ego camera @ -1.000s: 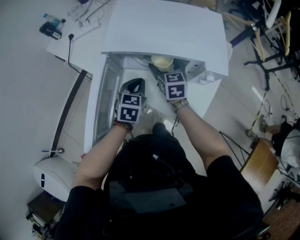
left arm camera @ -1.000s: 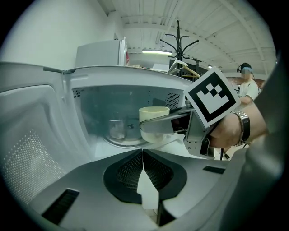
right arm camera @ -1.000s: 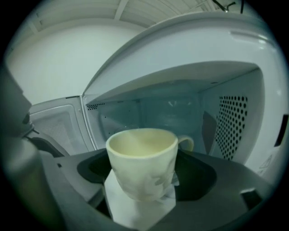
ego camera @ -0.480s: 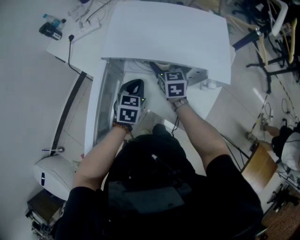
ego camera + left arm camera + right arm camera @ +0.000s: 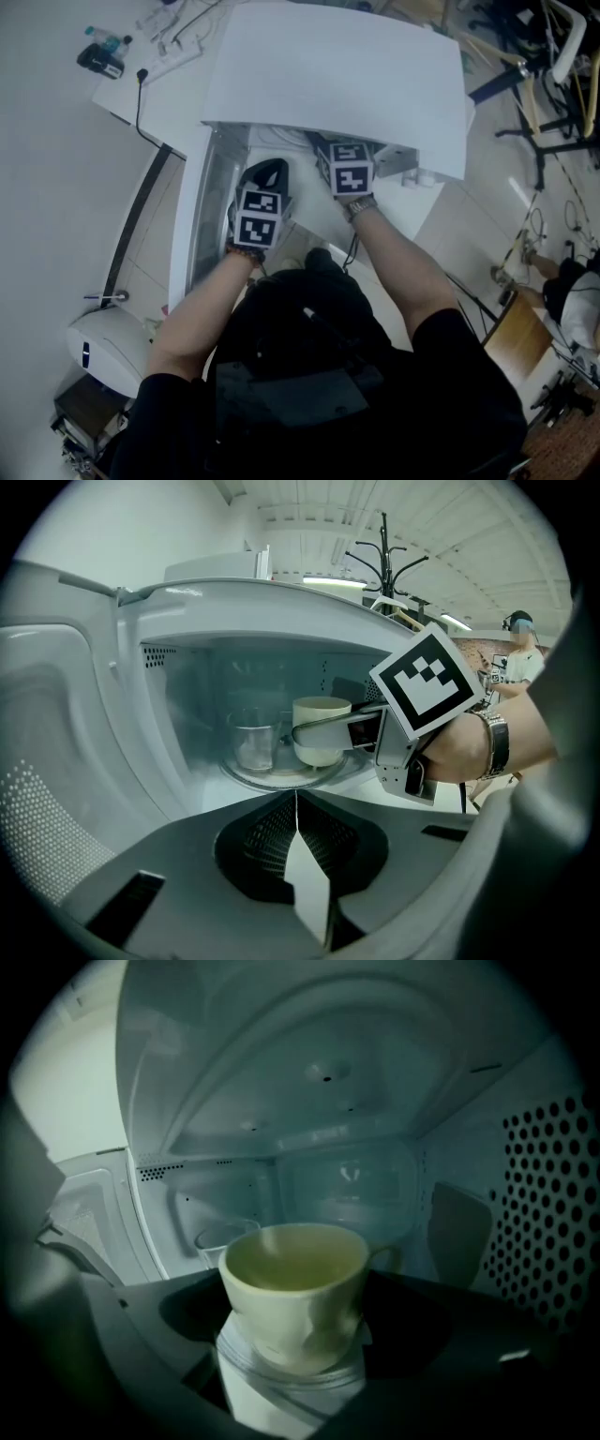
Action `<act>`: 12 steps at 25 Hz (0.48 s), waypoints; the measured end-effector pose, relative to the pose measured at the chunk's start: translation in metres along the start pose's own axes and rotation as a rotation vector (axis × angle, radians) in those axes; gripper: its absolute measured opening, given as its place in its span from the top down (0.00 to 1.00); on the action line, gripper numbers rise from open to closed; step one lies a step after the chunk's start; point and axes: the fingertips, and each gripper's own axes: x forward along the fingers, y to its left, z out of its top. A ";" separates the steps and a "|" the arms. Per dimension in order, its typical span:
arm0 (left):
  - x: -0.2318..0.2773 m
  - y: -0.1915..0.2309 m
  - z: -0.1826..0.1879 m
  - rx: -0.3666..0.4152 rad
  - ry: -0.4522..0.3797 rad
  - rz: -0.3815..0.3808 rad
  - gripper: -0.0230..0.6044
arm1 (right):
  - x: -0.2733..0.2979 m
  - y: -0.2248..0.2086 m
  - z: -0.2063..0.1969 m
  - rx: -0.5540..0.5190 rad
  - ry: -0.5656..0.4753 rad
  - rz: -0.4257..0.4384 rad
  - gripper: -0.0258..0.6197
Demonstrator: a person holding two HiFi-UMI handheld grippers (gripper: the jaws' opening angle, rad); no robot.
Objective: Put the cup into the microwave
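Note:
A cream cup [image 5: 321,712] hangs inside the white microwave [image 5: 337,75], just above the glass turntable [image 5: 246,776]. My right gripper [image 5: 314,733] is shut on it, one finger across its side. In the right gripper view the cup [image 5: 295,1283] sits upright between the jaws, its handle pointing right. In the head view the cup is hidden under the microwave's top, and only the right gripper's marker cube [image 5: 350,174] shows. My left gripper [image 5: 298,850] is shut and empty, and hangs in front of the open cavity.
A clear glass [image 5: 253,743] stands on the turntable, left of the cup. The microwave door [image 5: 200,220] is swung open at the left. A perforated wall [image 5: 553,1194] lies close on the cup's right. Behind the microwave is a desk [image 5: 169,94] with cables and a bottle [image 5: 101,52].
My right gripper has pushed further into the microwave with the cup. The cup showed at the cavity mouth in the head view before and is now covered by the microwave's top. The left gripper stayed put.

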 end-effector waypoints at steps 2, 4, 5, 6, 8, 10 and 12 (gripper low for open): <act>0.002 0.000 0.001 -0.001 0.001 0.000 0.96 | 0.001 -0.002 0.000 -0.002 0.002 -0.002 0.25; 0.003 0.000 0.002 -0.002 0.002 0.002 0.96 | 0.002 -0.002 -0.001 -0.007 0.005 -0.007 0.24; 0.004 0.001 0.002 -0.002 0.001 0.003 0.96 | 0.003 -0.002 -0.001 -0.010 0.005 -0.009 0.24; 0.004 0.002 0.003 -0.002 0.001 0.004 0.96 | 0.003 -0.002 -0.001 -0.012 0.005 -0.011 0.24; 0.005 0.003 0.003 -0.004 0.000 0.005 0.96 | 0.004 -0.001 -0.001 -0.012 0.002 -0.014 0.24; 0.005 0.002 0.002 -0.005 0.000 0.005 0.96 | 0.003 -0.001 -0.001 -0.007 -0.002 -0.014 0.23; 0.006 0.001 0.001 -0.005 0.002 0.004 0.96 | 0.003 -0.001 -0.001 -0.003 -0.005 -0.013 0.23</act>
